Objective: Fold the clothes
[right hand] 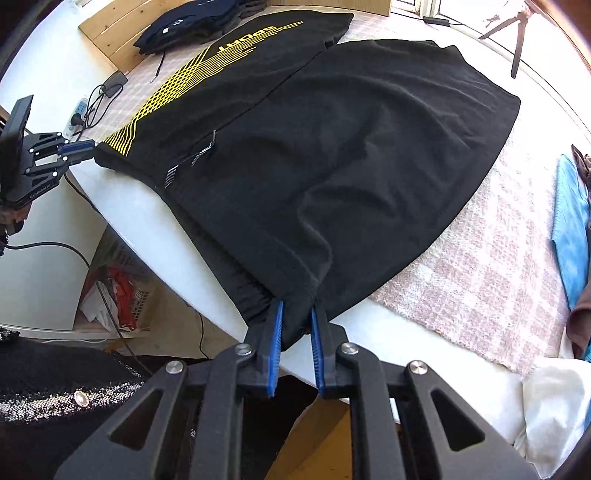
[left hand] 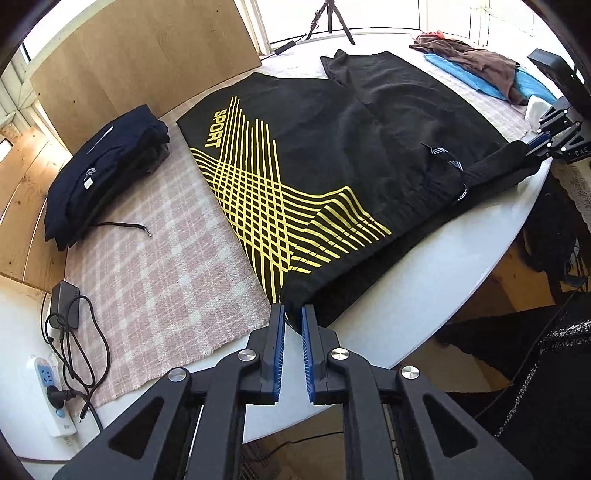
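Shorts (left hand: 332, 155) lie flat across the pink plaid cloth (left hand: 147, 266), waistband end hanging over the near rim of the white table (left hand: 424, 295). Yellow stripe print and "SPORT" sit on the leg toward your left; the plain black leg is on your right. Far hems stop short of the back edge, so there is bare cloth beyond them. Left of the shorts the cloth is open up to the folded stack (left hand: 107, 166) of dark clothes by the wooden board (left hand: 147, 59). A charger (left hand: 66, 302) and power strip (left hand: 50, 395) with tangled cable sit at the near left edge, close to your left side. On the right, open cloth runs to a blue towel (right hand: 570, 229) and a brown garment (left hand: 476, 62), both apart from the shorts. A tripod (left hand: 332, 14) stands behind the table. Your left gripper (left hand: 293, 314) is low at the table edge, pointing in over the cloth, blue pads pinched on the waistband corner at the striped side. Your right gripper (right hand: 297, 310) holds the opposite waistband corner the same way, pads nipped on bunched fabric just off the rim. The waistband runs fairly taut between the two, drawstring (left hand: 441, 153) lying on top near the middle.
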Demonstrator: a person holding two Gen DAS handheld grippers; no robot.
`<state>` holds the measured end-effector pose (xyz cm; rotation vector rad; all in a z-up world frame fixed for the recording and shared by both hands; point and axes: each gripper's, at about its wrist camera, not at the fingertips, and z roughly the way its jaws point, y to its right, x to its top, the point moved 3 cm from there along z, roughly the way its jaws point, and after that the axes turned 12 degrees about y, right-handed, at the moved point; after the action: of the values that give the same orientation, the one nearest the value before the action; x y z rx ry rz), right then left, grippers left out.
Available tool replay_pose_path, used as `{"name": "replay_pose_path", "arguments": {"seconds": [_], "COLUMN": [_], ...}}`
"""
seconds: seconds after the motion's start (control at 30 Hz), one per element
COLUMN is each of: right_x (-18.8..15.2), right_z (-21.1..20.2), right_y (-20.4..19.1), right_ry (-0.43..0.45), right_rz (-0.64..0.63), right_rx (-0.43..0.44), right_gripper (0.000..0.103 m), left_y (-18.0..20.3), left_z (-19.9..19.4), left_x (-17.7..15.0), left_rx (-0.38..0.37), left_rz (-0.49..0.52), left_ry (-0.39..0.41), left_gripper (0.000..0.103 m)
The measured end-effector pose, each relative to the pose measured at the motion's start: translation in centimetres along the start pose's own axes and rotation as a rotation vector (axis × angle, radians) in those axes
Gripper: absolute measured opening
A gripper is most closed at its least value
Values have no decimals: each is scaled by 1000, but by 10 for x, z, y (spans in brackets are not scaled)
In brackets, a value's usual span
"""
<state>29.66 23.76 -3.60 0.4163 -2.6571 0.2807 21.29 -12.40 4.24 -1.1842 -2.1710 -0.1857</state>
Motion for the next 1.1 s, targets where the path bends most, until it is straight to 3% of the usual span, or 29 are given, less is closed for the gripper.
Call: {"name": "replay_pose_path", "arguments": {"seconds": [0.1, 0.2, 0.4, 0.5, 0.6, 0.67, 0.8, 0.93, 1.0, 1.1], "right_x": [2, 5, 5, -2, -6, -7, -7, -4, -2, 2], "right_z": [-3, -7, -11, -4, 1, 3, 5, 1, -2, -4], "right_y": [4, 6, 10, 0, -7, -9, -9, -7, -6, -10], "right_ry": [-1, 9, 16, 10, 3, 2, -4, -12, -14, -10], "right_rz": [0, 15, 21, 30, 24, 27, 27, 38, 43, 15], "right_rx": [-1, 3, 7, 8, 11, 13, 9, 22, 32, 21], "right_gripper": [14, 14, 14, 14, 14, 14, 14, 17, 18, 18], "left_y": [-5, -22, -10, -15, -26, -34, -27, -1, -10, -40], "left_z": [-3, -15, 11, 13, -10, -9, 31, 32, 26, 16], "left_x": [-3, 2, -2, 6, 24, 32, 19, -9, -12, -8], "left_rx": [-58, -77, -128, -162, -210, -169, -193, -271, -251, -236], "left_rz": [-38, -99, -63, -161, -231, -239, -216, -180, -223, -374], "left_ry": [-30, 21, -21, 9, 123, 144, -9, -88, -70, -5], "left_gripper": [14, 14, 15, 15, 15, 15, 10, 14, 14, 14]}}
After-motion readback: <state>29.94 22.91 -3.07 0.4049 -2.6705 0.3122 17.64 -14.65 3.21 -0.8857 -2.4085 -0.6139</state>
